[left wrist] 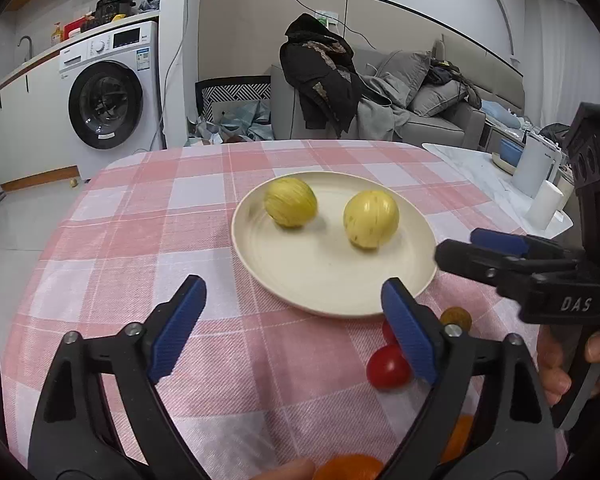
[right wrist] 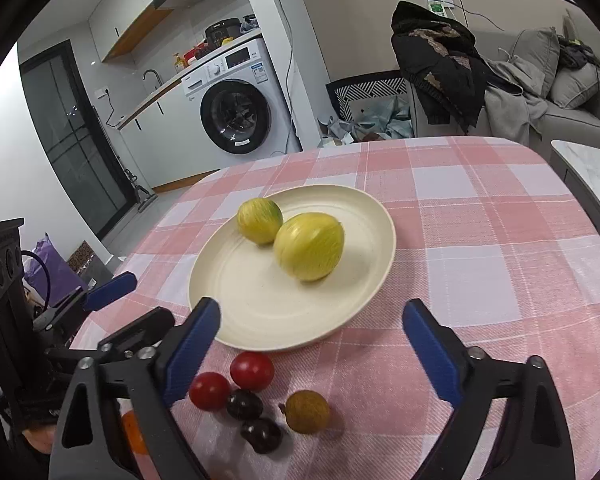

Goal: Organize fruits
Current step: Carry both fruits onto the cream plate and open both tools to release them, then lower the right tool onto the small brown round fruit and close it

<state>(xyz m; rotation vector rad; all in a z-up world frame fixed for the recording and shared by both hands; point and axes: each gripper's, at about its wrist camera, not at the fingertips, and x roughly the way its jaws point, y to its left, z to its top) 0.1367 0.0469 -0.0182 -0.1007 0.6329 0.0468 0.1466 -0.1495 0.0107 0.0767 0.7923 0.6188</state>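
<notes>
Two yellow-green melons (right wrist: 309,246) are sitting apart on the cream plate (right wrist: 236,304) on the pink checked tablecloth (right wrist: 480,240). Left gripper (left wrist: 292,300) and right gripper (right wrist: 312,316) are both standing wide open, gripping nothing. Cherry tomatoes (right wrist: 252,370), dark fruits (right wrist: 244,404) and a brownish fruit (right wrist: 308,412) are lying just beside the plate's near rim.

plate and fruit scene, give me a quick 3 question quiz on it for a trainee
1. How many yellow-green melons lie on the cream plate?
2. True or false: the left gripper is clamped on a cherry tomato.
3. Which lies on the tablecloth near the plate's front edge? A) red cherry tomatoes B) a banana C) a knife

Key:
1. Two, the left melon and the right melon.
2. False; it and the right gripper are open and empty.
3. A, the cherry tomatoes.
</notes>
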